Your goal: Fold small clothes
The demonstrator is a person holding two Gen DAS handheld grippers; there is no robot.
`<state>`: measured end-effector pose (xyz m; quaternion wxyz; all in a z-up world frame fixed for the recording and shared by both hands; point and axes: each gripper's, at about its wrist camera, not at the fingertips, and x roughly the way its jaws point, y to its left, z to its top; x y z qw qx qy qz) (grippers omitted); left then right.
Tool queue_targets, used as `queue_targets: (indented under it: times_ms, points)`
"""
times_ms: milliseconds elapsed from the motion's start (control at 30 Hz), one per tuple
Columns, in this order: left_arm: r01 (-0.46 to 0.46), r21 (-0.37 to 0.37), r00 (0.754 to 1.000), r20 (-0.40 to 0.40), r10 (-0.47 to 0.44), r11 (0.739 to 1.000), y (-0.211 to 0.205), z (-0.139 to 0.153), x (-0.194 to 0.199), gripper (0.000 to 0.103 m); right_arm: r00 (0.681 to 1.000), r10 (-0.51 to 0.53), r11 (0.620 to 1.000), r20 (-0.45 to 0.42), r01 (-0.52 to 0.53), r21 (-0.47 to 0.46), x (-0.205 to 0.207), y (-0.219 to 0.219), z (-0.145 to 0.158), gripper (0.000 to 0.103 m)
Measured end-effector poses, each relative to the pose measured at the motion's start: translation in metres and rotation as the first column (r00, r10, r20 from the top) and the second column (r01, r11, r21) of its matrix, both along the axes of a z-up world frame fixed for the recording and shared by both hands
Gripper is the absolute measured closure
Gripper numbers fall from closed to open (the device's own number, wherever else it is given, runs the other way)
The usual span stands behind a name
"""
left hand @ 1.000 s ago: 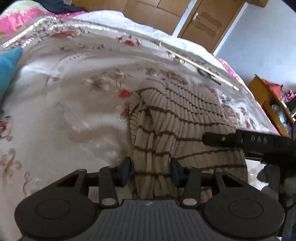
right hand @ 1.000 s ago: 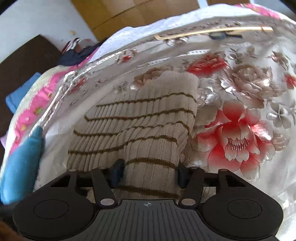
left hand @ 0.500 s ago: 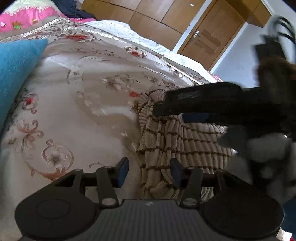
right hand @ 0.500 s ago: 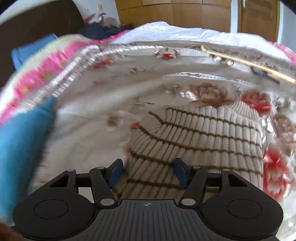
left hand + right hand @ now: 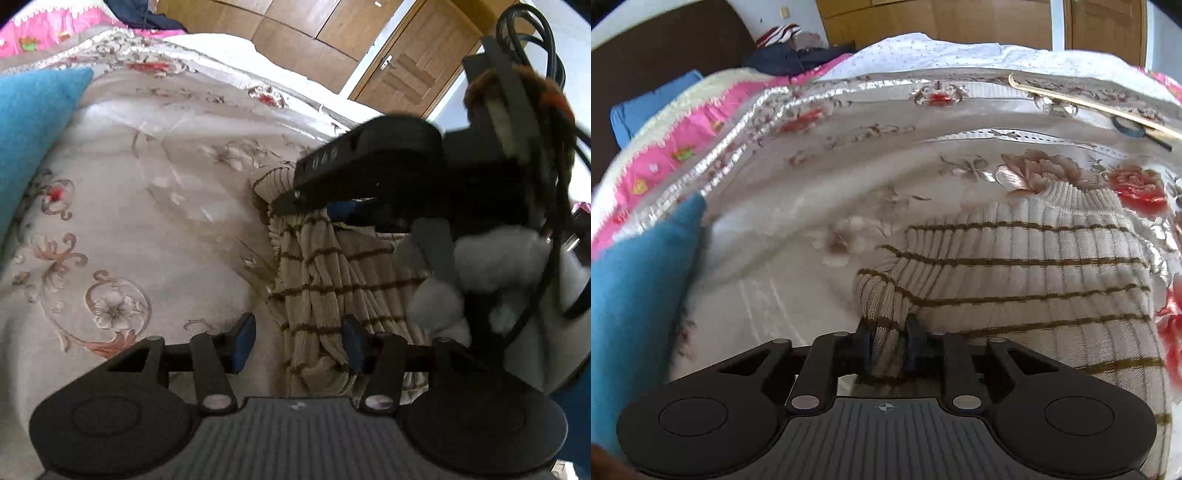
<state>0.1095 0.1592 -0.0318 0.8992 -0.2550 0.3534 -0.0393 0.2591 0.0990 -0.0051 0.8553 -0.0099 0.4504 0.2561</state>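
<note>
Right hand-held gripper (image 5: pixel 886 345) is closing, pinching the striped sweater (image 5: pixel 1034 266); left hand-held gripper (image 5: pixel 297 341) gapes half-wide. Best lift slowly, keeping edges aligned.

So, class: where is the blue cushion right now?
The blue cushion sits at the far left in both wrist views, on the floral bedspread, left of the striped sweater.

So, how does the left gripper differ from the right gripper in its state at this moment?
The left gripper has its jaws apart, and its pads do not press the striped sweater lying between them. The right gripper has its jaws narrow and closing, with a bunched fold of the sweater between the pads. The left one sits over the sweater's edge, the right one pinches a corner. Both point down at the same garment on the floral bedspread.
</note>
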Motion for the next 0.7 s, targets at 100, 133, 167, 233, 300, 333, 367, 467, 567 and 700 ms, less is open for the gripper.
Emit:
queue_targets:
  times_ms: [100, 133, 167, 233, 300, 333, 367, 467, 567, 700]
  points:
    - [-0.016, 0.004, 0.999, 0.038, 0.016, 1.000, -0.002, 0.010, -0.011, 0.041, 1.000, 0.018, 0.998, -0.010, -0.017, 0.057, -0.002, -0.013, 0.017, 0.068]
    - [-0.027, 0.012, 0.998, 0.060, 0.026, 1.000, -0.003, 0.015, -0.017, 0.041, 1.000, 0.018, 0.997, -0.005, -0.018, 0.072, -0.003, -0.019, 0.023, 0.067]
    - [-0.037, 0.023, 0.996, 0.086, 0.035, 0.999, -0.006, 0.022, -0.022, 0.041, 1.000, 0.018, 0.995, 0.003, -0.018, 0.096, -0.006, -0.026, 0.029, 0.067]
    - [-0.040, 0.037, 0.991, 0.128, 0.035, 0.999, -0.011, 0.033, -0.026, 0.041, 1.000, 0.010, 0.988, 0.013, -0.012, 0.155, -0.015, -0.045, 0.040, 0.066]
    - [-0.012, 0.068, 0.989, 0.148, 0.002, 0.998, -0.020, 0.042, -0.020, 0.039, 1.000, -0.005, 0.983, 0.026, 0.000, 0.186, -0.024, -0.065, 0.047, 0.065]
    - [-0.006, 0.099, 0.990, 0.140, -0.008, 0.995, -0.026, 0.044, -0.014, 0.039, 0.999, -0.013, 0.983, 0.038, 0.006, 0.185, -0.027, -0.072, 0.048, 0.065]
    - [-0.001, 0.126, 0.992, 0.128, -0.015, 0.992, -0.031, 0.045, -0.007, 0.039, 0.998, -0.024, 0.984, 0.056, 0.014, 0.175, -0.033, -0.083, 0.049, 0.065]
    - [-0.027, 0.245, 0.999, 0.035, 0.020, 0.969, -0.038, 0.033, 0.013, 0.039, 0.994, -0.051, 0.991, 0.094, 0.039, 0.128, -0.050, -0.114, 0.046, 0.065]
    - [-0.052, 0.259, 0.994, -0.076, 0.074, 0.964, -0.025, 0.010, 0.020, 0.035, 0.993, -0.075, 0.993, 0.090, 0.067, 0.094, -0.064, -0.143, 0.033, 0.062]
    - [-0.076, 0.265, 0.991, -0.087, 0.102, 0.961, -0.019, 0.013, 0.008, 0.035, 0.991, -0.080, 0.996, 0.107, 0.075, 0.054, -0.082, -0.162, 0.016, 0.062]
